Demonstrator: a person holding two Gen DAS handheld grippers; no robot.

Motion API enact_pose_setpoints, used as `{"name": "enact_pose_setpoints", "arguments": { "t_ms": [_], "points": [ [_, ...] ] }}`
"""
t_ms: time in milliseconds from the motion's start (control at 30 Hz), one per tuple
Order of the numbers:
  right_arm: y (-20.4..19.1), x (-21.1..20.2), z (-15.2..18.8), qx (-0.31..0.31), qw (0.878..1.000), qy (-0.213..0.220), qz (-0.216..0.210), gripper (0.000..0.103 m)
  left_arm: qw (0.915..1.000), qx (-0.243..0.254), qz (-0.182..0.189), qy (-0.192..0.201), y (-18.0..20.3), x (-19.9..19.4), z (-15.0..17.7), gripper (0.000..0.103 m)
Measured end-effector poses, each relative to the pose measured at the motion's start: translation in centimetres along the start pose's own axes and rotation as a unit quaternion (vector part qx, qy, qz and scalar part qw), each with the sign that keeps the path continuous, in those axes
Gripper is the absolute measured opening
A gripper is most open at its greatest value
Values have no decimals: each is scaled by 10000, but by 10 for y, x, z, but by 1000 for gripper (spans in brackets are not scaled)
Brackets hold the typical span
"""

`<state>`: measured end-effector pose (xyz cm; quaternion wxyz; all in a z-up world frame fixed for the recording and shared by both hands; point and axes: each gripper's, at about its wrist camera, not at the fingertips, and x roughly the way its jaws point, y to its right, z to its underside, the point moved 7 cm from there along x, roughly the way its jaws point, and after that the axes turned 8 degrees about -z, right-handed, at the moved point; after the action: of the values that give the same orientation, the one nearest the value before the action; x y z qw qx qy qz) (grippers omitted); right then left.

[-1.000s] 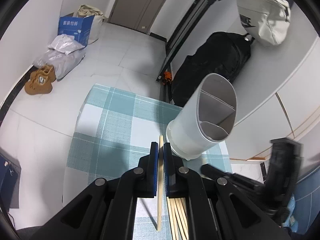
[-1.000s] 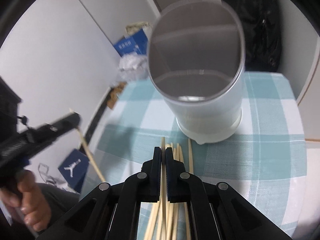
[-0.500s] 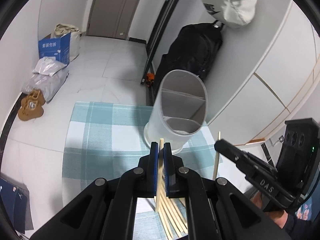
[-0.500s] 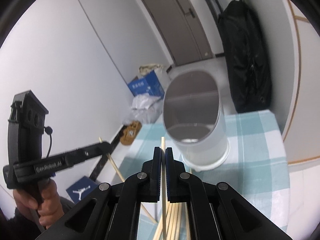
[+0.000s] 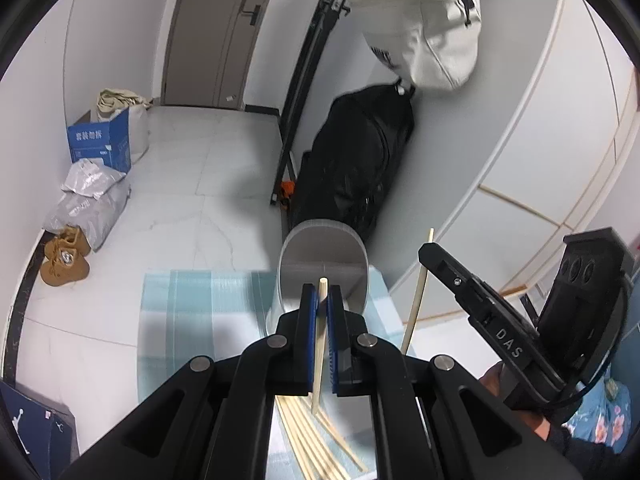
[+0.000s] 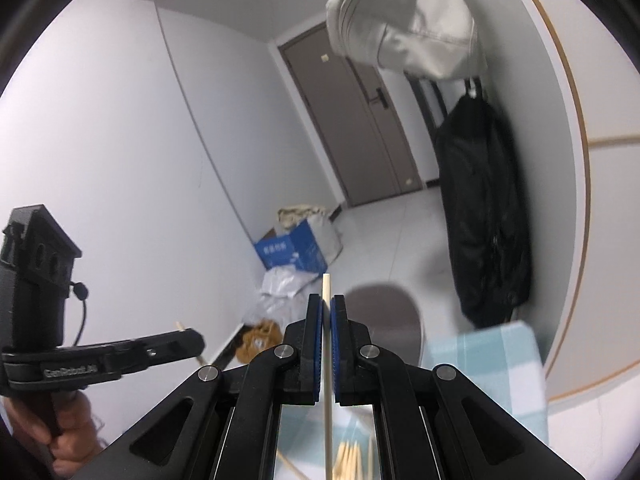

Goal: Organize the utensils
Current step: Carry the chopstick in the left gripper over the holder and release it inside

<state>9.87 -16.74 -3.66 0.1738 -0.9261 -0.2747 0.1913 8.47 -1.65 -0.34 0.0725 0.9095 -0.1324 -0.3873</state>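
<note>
From the left wrist camera we look down along the left gripper point(image 5: 319, 304), whose blue-padded jaws are clamped on a single wooden chopstick point(image 5: 319, 340); its tip pokes out just past the pads. Beyond it stands the white utensil holder point(image 5: 323, 264) on the teal checked tablecloth point(image 5: 188, 312), and only here do we see into the holder's mouth, where a divider crosses it. The remaining loose chopsticks point(image 5: 312, 440) fan out on the cloth below the jaws, partly covered by the gripper's frame. At the right, the right gripper point(image 5: 430, 250) comes in from the side, pinching its own chopstick point(image 5: 418, 300), which slants down toward the table. The hand behind it is mostly cut off by the frame's edge.

From the right wrist camera we see mostly wall, door and the pale bag point(image 6: 404, 20) hanging above a black bag point(image 6: 484, 208). The right gripper point(image 6: 327, 312) is closed tight on its chopstick point(image 6: 327, 380), the tip standing above the pads. The utensil holder point(image 6: 390, 320) is blurred and half hidden behind the jaws; we cannot make out its inside. Only the ends of the loose chopsticks point(image 6: 350, 460) show at the bottom. At the left, a hand point(image 6: 60, 432) carries the left gripper point(image 6: 192, 344); just a short end of its chopstick point(image 6: 179, 325) shows beyond the dark fingers.
</note>
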Motion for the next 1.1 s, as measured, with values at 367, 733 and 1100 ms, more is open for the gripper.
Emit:
{"name": "enact_pose_setpoints", "arguments": {
  "t_ms": [367,733,1100],
  "points": [
    [20,24,-78,-103,9984,548,75,3,9983,-143,50,562,9,-6,-81,1],
    [45,66,-114,-202,9958,882,167,3,9976,-38,-93,678,11,23,-116,1],
    [64,97,-89,-364,9954,849,267,3,9994,62,-147,305,3,66,-99,1]
  ]
}}
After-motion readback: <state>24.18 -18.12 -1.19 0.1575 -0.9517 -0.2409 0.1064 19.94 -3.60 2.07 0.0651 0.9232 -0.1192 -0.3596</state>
